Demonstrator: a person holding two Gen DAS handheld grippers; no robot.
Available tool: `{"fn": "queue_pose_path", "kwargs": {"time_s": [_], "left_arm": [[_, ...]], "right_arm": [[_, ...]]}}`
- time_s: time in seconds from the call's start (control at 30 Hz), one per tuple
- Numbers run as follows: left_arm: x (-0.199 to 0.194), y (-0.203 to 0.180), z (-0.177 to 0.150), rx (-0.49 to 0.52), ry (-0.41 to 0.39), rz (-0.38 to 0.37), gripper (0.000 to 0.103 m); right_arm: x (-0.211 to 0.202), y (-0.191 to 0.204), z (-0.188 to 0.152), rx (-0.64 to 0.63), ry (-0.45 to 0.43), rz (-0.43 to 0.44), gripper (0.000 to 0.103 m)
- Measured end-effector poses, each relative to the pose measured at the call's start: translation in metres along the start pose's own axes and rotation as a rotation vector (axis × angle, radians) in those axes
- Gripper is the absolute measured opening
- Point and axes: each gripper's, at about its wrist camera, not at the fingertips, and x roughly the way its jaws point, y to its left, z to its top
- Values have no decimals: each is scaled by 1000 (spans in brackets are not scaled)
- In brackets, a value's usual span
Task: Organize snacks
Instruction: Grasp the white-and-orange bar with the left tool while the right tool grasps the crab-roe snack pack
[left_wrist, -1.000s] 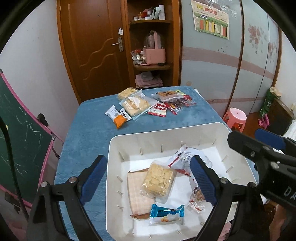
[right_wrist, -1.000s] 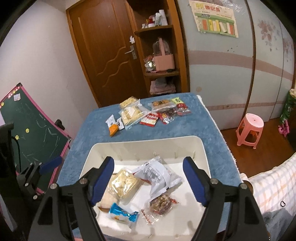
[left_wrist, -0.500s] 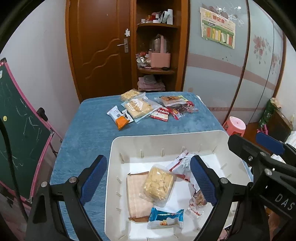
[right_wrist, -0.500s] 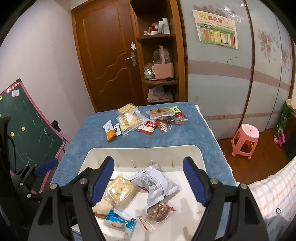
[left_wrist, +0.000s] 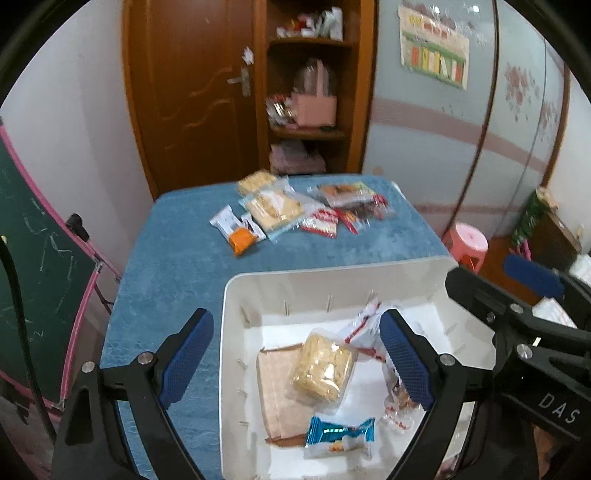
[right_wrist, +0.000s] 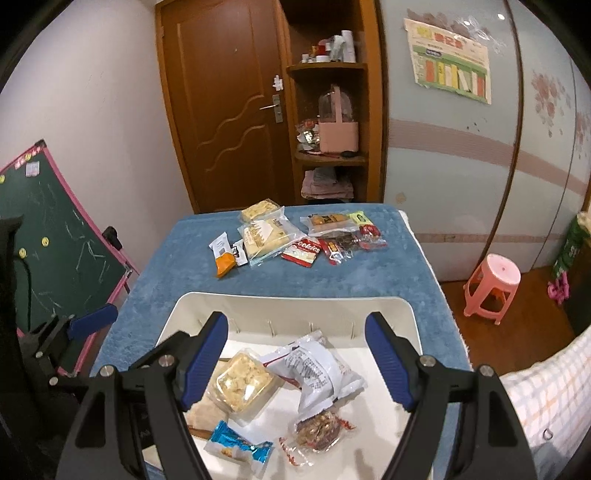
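A white bin (left_wrist: 332, 275) (right_wrist: 295, 301) sits at the near end of the blue table. It holds a clear cracker pack (left_wrist: 321, 367) (right_wrist: 242, 380), a blue wafer pack (left_wrist: 338, 437) (right_wrist: 240, 445), a white pouch (right_wrist: 317, 367) and a nut bar (right_wrist: 319, 428). More snacks lie at the far end: an orange packet (left_wrist: 240, 238) (right_wrist: 224, 263), a biscuit bag (left_wrist: 275, 210) (right_wrist: 267, 234), a red cookies pack (right_wrist: 303, 251). My left gripper (left_wrist: 295, 358) and right gripper (right_wrist: 295, 360) are open and empty above the bin.
A green chalkboard (right_wrist: 48, 229) stands left of the table. A pink stool (right_wrist: 493, 286) stands on the floor to the right. A wooden door and shelf (right_wrist: 328, 122) are behind the table. The blue table cloth (right_wrist: 351, 277) lies between bin and far snacks.
Both grippers have risen and drawn back a little from the bin, so more of the room shows. Both stay open and the snacks have not moved.
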Motion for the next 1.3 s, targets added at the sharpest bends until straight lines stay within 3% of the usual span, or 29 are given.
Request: {"fn": "queue_pose_path", "kwargs": {"time_s": [0.3, 0.43, 0.53, 0.67, 0.77, 0.93, 1.3], "left_arm": [[2, 11, 26, 13, -25, 11, 91], [5, 19, 47, 29, -34, 28, 91], [9, 31, 69, 14, -30, 27, 91], [15, 55, 102, -31, -28, 31, 91], [28, 76, 126, -75, 0, 29, 91], [64, 108, 152, -146, 70, 86, 91], [192, 147, 183, -237, 284, 134, 91]], "right_arm": [[12, 3, 25, -12, 16, 23, 78], [17, -3, 41, -1, 2, 44, 89], [23, -10, 55, 6, 2, 80, 90], [35, -16, 79, -24, -5, 22, 90], [49, -23, 103, -47, -5, -17, 90], [76, -32, 139, -62, 12, -36, 90], [196, -48, 202, -49, 157, -49, 90]]}}
